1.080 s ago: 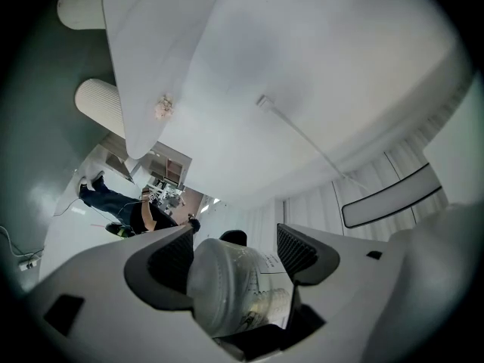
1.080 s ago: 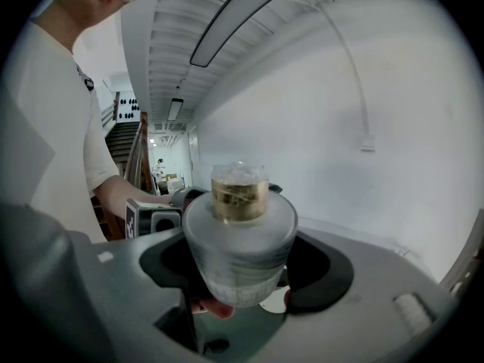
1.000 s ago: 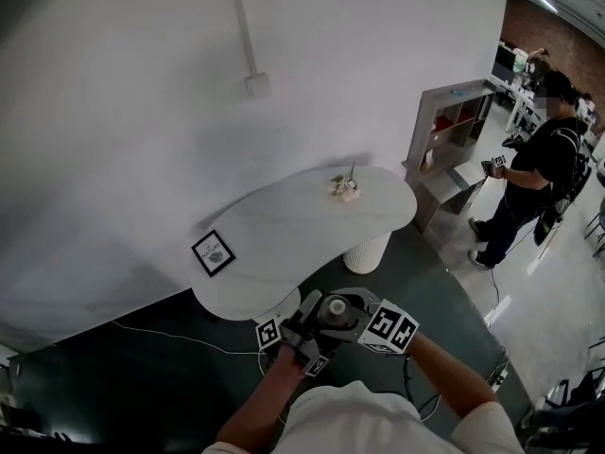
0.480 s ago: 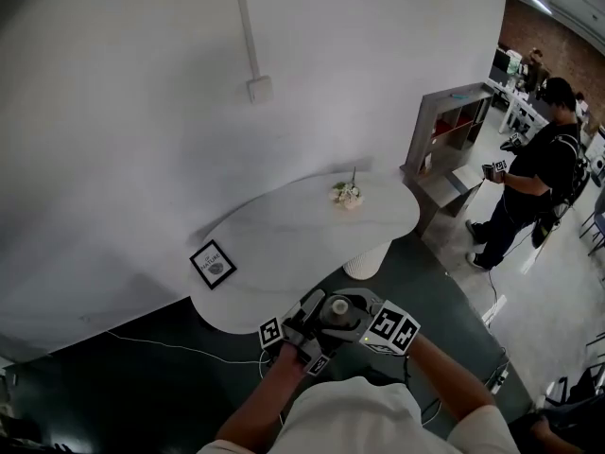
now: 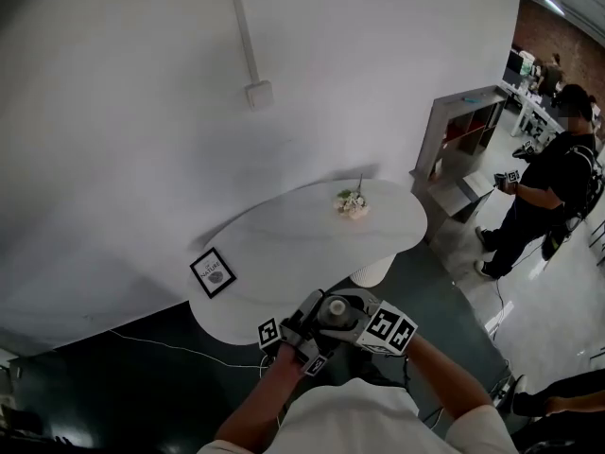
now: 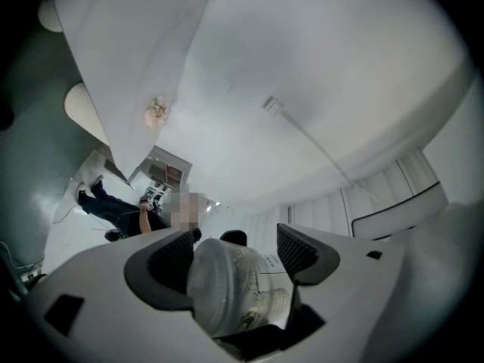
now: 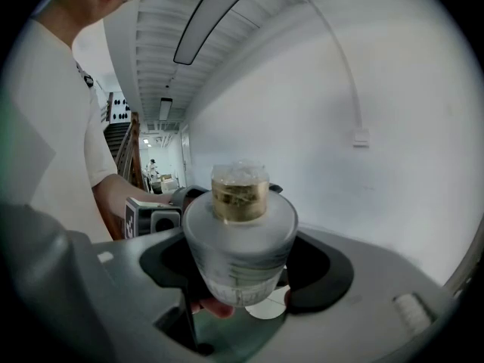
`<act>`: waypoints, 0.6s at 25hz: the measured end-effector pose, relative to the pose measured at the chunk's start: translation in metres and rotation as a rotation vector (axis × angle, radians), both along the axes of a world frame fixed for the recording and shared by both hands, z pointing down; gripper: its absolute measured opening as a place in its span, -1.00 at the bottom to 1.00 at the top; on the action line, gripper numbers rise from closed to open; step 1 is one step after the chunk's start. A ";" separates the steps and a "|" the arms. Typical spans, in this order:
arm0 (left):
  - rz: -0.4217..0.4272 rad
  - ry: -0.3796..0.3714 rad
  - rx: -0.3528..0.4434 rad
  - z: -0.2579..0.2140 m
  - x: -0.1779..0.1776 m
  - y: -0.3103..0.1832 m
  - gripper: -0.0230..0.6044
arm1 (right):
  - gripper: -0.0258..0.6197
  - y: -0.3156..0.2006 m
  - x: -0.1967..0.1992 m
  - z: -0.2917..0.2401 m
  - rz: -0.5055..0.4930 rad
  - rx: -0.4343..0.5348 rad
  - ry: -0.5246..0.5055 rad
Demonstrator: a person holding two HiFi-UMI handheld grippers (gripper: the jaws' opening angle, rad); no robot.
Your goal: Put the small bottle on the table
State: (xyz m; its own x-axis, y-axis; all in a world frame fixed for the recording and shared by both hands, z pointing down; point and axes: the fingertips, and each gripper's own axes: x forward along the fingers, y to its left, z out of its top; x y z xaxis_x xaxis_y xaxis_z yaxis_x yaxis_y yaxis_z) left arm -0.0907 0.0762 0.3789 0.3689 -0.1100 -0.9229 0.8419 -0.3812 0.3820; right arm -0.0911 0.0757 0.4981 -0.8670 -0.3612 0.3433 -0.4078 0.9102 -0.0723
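Note:
The small bottle (image 5: pixel 336 308) is frosted glass with a gold cap under a clear cover. It stands upright between both grippers, low in the head view, just short of the white table (image 5: pixel 284 244). My right gripper (image 5: pixel 352 318) has its dark pads against the bottle's (image 7: pixel 238 248) sides, so it is shut on it. My left gripper (image 5: pixel 304 327) points up from below. The bottle's (image 6: pixel 227 282) base faces its camera, wedged between the two pads. A fingertip (image 7: pixel 212 305) shows under the bottle.
On the table stand a small framed picture (image 5: pixel 214 272) and a little flower posy (image 5: pixel 353 203). A grey shelf unit (image 5: pixel 463 130) stands to the right, and a person in black (image 5: pixel 544 192) stands beyond it holding grippers. A cable (image 5: pixel 170 346) lies on the dark floor.
The scene has slid a little in the head view as I move. Both grippers stay together on the bottle, unchanged. The person at the right has drifted further right.

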 end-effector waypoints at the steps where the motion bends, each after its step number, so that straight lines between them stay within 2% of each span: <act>1: -0.007 -0.002 0.000 0.000 0.005 -0.007 0.15 | 0.15 -0.007 0.004 -0.001 -0.007 0.002 -0.001; 15: -0.104 -0.038 -0.005 0.000 0.073 -0.117 0.15 | 0.15 -0.117 0.068 -0.004 -0.109 0.014 -0.037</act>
State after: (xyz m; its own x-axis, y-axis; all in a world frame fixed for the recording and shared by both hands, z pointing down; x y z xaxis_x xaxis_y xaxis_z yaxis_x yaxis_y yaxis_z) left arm -0.0177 -0.0412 0.3789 0.3900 -0.1541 -0.9078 0.7830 -0.4633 0.4150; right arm -0.0227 -0.0409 0.4941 -0.9133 -0.2683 0.3063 -0.3034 0.9501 -0.0727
